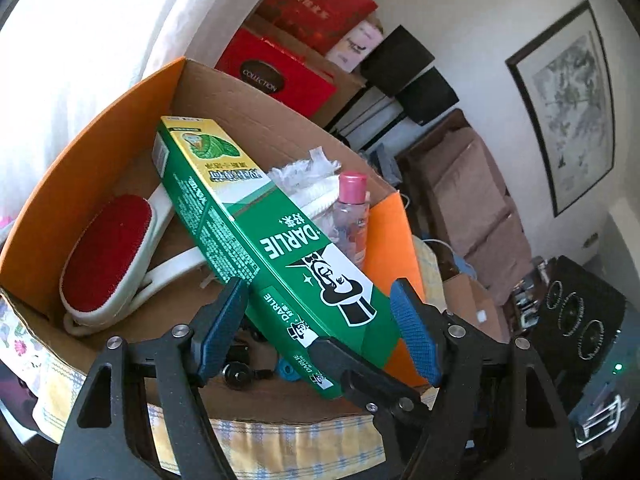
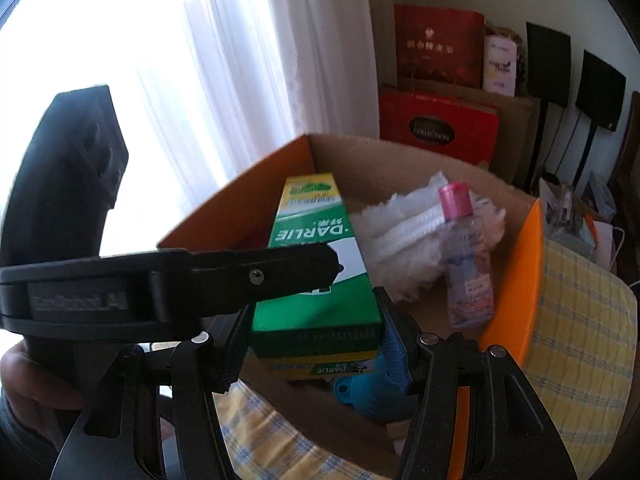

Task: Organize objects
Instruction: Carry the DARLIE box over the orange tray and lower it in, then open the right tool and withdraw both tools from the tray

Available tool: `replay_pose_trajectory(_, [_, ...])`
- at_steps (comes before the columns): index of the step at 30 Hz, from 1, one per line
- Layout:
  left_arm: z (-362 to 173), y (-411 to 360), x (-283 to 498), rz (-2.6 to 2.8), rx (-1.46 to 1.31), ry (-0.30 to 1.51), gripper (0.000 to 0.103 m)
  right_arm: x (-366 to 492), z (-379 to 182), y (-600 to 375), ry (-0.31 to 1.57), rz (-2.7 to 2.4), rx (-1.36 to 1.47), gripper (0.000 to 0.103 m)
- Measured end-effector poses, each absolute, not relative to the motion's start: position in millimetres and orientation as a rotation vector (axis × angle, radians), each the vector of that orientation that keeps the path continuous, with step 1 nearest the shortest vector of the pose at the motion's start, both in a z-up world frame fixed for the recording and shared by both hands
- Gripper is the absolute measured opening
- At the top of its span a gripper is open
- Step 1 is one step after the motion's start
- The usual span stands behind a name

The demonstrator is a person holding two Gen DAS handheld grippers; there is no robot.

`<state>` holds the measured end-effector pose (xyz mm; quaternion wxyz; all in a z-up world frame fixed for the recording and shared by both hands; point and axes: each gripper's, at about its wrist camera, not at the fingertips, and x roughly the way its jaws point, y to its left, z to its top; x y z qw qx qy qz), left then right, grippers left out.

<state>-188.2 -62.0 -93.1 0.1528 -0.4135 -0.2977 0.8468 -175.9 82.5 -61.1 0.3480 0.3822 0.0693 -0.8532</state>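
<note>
A green Darlie toothpaste box [image 1: 256, 216] lies tilted over the open orange cardboard box [image 1: 80, 152]. My right gripper [image 2: 316, 344] is shut on the near end of the toothpaste box [image 2: 320, 280]. Its black finger shows in the left wrist view [image 1: 360, 372] across the box end. My left gripper [image 1: 320, 336] is open, its blue pads [image 1: 220, 328] on either side of the toothpaste box without pressing it. In the right wrist view the left gripper's finger [image 2: 240, 272] crosses over the box.
Inside the cardboard box [image 2: 516, 272] lie a red lint brush [image 1: 108, 256], a pink-capped clear bottle [image 1: 352, 216], white fluffy cloth [image 2: 404, 232] and a blue item [image 2: 368, 392]. The box sits on yellow checked cloth [image 2: 576, 320]. Red gift bags [image 2: 436, 80] stand behind.
</note>
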Motion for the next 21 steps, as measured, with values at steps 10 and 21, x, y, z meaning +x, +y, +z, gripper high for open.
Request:
replay_pose_trajectory(10, [-81,-65,-173,2.515,-1.221,-0.729,0.086,-188,-83,84,0.177,-2.218,1.069,0.059])
replay_pose_trajectory(21, [-63,-75,-146,2.601,-1.235,-0.595,0.094,-155,-52,107,0.188,-2.326,0.991,0.085])
